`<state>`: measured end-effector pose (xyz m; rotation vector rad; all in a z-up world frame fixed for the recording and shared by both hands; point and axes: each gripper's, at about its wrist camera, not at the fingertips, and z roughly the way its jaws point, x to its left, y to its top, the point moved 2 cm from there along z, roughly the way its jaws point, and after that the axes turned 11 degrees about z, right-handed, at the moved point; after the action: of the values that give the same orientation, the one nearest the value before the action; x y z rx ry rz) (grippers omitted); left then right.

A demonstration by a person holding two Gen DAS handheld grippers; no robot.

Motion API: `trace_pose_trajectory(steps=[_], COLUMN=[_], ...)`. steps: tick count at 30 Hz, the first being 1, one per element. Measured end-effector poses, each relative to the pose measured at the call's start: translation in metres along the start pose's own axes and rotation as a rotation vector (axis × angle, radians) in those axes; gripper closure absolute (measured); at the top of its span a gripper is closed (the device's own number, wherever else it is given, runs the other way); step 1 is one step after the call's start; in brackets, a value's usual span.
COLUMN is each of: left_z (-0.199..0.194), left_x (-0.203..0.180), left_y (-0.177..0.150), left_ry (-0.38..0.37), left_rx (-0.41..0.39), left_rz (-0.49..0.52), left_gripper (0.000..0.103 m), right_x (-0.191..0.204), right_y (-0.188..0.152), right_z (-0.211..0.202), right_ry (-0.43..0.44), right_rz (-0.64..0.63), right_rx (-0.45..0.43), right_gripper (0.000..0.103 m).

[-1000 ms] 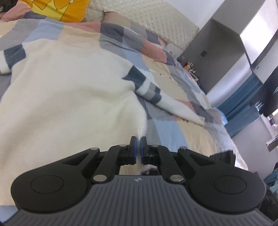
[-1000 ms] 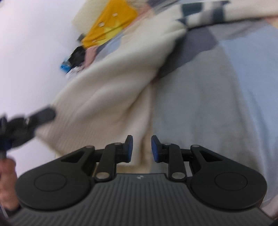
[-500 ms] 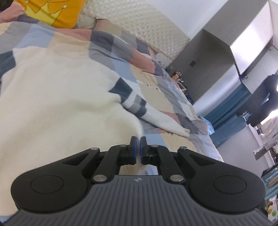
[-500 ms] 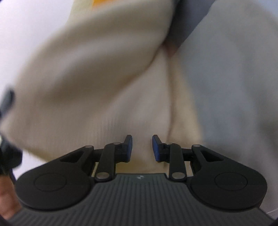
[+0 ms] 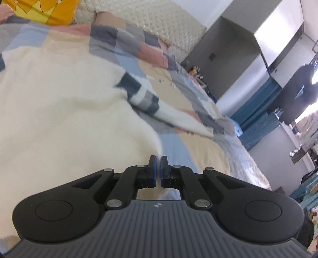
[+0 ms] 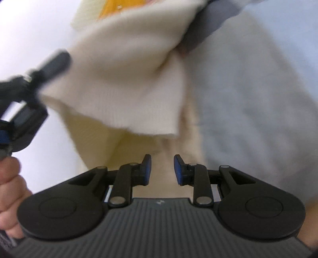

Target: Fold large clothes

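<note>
No readable text, labels or numbers appear in either view.

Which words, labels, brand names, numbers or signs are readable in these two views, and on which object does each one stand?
No readable words or numbers.
Black left gripper: small white emblem on the ribbed body, no letters.
Black right gripper: same emblem, too small to read.
Orange-yellow cushion: yellow crown-like drawing, no text.
Cream knit sweater, patchwork quilt: no label visible.
</note>
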<state>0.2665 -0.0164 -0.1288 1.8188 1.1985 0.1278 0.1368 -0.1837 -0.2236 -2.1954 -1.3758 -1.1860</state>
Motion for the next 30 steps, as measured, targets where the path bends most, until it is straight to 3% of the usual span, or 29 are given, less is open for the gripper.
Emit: trace_pose_trajectory(steps=[5, 9, 14, 20, 21, 22, 23, 25, 26, 27, 30], left_z=[0.033, 0.062, 0.097, 0.108, 0.108, 0.108, 0.108, 0.107, 0.106, 0.104, 0.099], left_x=[-0.007, -0.018, -0.022, -0.007, -0.007, -0.007, -0.008, -0.012, -0.014, -0.017, -0.021], left_y=[-0.04, -0.067, -0.098, -0.108, -0.107, -0.105, -0.103, -0.096, -0.092, -0.089, -0.078], left_ry=[0.015, 0.074, 0.152, 0.14, 0.135, 0.122, 0.097, 0.051, 0.04, 0.043, 0.076], left_rx=[0.077, 0.139, 0.214, 0.227, 0.23, 0.237, 0.24, 0.232, 0.222, 0.212, 0.172], left_rz=[0.01, 0.055, 0.1, 0.043, 0.046, 0.048, 0.047, 0.045, 0.057, 0.074, 0.111], left_gripper=[0.098, 0.098, 0.098, 0.097, 0.095, 0.084, 0.065, 0.051, 0.05, 0.05, 0.05], right_x=[-0.023, -0.022, -0.033, -0.068, -0.073, -0.079, -0.085, -0.103, -0.109, -0.117, -0.143], right_y=[0.009, 0.029, 0.065, 0.108, 0.116, 0.125, 0.135, 0.155, 0.163, 0.171, 0.201], right_z=[-0.054, -0.083, -0.103, -0.125, -0.126, -0.128, -0.128, -0.133, -0.134, -0.134, -0.132], right_ry=[-0.128, -0.174, -0.181, -0.159, -0.153, -0.141, -0.123, -0.1, -0.095, -0.089, -0.074], right_rz=[0.041, 0.028, 0.069, 0.145, 0.159, 0.177, 0.191, 0.23, 0.246, 0.259, 0.303], right_rx=[-0.068, -0.204, -0.311, -0.41, -0.427, -0.45, -0.474, -0.525, -0.546, -0.565, -0.606], right_gripper=[0.074, 0.074, 0.074, 0.074, 0.074, 0.074, 0.07, 0.051, 0.037, 0.033, 0.033])
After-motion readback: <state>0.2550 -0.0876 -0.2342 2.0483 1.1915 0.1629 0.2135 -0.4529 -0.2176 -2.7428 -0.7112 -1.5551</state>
